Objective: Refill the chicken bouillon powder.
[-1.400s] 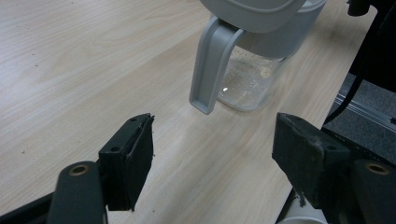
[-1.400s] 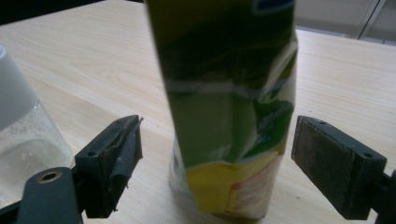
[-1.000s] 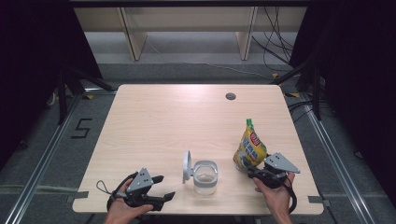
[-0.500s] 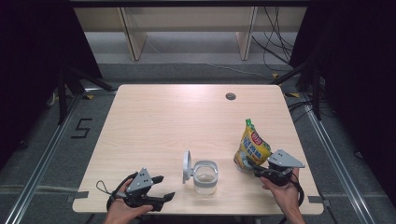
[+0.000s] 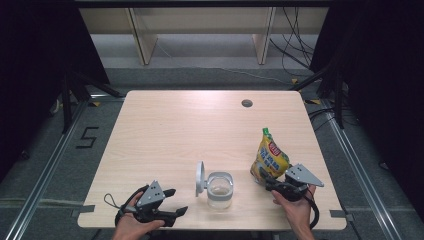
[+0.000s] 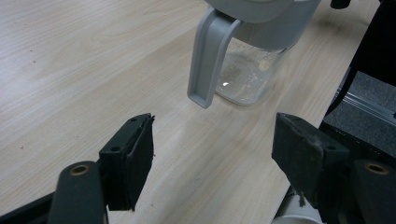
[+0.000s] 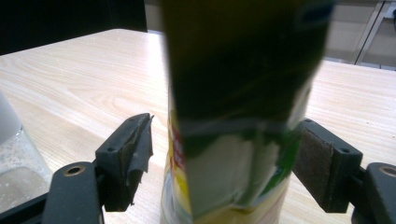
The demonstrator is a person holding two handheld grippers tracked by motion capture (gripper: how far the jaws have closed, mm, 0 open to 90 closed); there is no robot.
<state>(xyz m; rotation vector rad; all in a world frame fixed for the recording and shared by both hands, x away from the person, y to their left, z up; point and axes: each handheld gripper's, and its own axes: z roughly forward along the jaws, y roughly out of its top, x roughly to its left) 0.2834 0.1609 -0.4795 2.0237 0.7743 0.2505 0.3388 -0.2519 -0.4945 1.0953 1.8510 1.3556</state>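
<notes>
Right claw jaws just opened, snack bag between them unclamped on the desk; left claw apart, empty, so regrip needed.

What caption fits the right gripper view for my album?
Open right gripper straddles a standing yellow snack bag on the wooden table.

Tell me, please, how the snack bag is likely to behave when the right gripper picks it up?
The snack bag looks like thin creased film, so it will probably crumple between the pads rather than stay stiff. It stands tall on a narrow base, so a nudge may tip it. It looks puffy and probably light; glossy film might slip in the right gripper.
</notes>
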